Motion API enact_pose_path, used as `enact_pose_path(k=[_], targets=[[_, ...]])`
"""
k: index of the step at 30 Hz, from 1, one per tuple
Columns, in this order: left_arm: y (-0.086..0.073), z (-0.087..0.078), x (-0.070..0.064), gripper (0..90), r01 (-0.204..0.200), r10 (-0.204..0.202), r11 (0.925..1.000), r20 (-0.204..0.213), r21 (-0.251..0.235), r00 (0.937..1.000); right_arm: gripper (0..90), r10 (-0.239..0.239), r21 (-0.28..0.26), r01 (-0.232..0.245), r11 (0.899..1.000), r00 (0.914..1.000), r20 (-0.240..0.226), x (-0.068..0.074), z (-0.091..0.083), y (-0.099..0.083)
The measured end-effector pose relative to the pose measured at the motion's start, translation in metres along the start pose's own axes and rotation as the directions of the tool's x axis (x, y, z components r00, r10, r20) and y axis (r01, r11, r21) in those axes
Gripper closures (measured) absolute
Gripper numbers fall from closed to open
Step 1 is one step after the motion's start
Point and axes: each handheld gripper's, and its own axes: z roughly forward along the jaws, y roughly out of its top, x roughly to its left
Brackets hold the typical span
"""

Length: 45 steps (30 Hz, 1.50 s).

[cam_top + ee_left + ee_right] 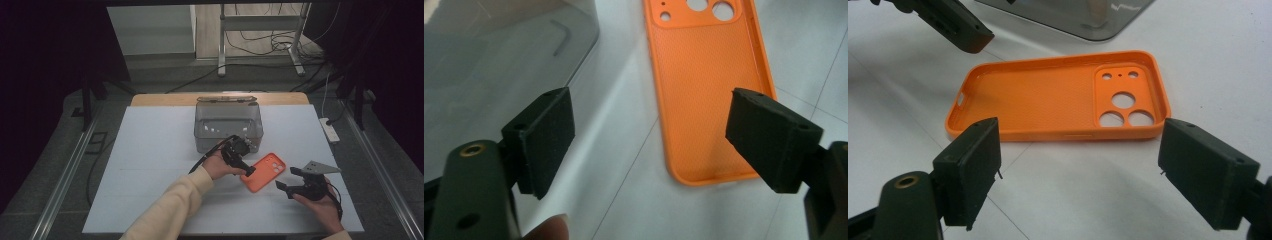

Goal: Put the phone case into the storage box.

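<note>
An orange phone case (pixel 263 171) lies inside-up on the white table, its camera cut-outs toward the far right. My left gripper (pixel 243 167) hovers at its left end, jaws wide open. In the left gripper view the case (pixel 709 85) stretches away between and beyond the open left gripper (pixel 649 130), with the right pad over the case's edge. My right gripper (pixel 291 180) waits just right of the case, also open. From the right gripper view the case (pixel 1048 97) lies just beyond the open right gripper (pixel 1080 160), and a jaw of the left gripper (pixel 955 25) reaches in at top left.
A clear plastic box (pixel 228 127) stands just behind the case, near the table's far edge (pixel 220 99). A white power strip (pixel 329 130) lies on the floor at the right. Cables and a metal stand sit beyond the table.
</note>
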Motion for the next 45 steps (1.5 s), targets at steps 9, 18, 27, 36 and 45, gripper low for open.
enact_pose_path(k=[9,18,27,36,45], targets=[[0.004,0.009,0.002,23.0,0.009,-0.009,0.9998,0.007,0.019,0.9999,17.1,0.004,-0.005,-0.004,1.0,1.0,-0.001,-0.001,0.0,0.0],[0.006,0.013,0.003,25.3,0.016,-0.017,0.9994,0.012,0.031,0.9998,17.1,0.005,-0.006,-0.005,1.0,1.0,-0.002,-0.001,0.0,0.0],[0.01,0.015,0.002,33.5,0.016,-0.018,0.9986,0.038,0.05,0.9991,17.1,0.007,-0.007,-0.007,1.0,1.0,-0.002,-0.001,0.0,0.0],[0.011,0.019,0.001,38.0,0.015,-0.019,0.9974,0.053,0.071,0.9984,17.1,0.007,-0.009,-0.007,1.0,1.0,-0.003,-0.001,0.0,0.0],[0.01,0.021,0.003,41.4,0.022,-0.027,0.9963,0.06,0.083,0.9978,17.1,0.005,-0.006,-0.005,1.0,1.0,-0.002,-0.001,-0.001,0.0]])
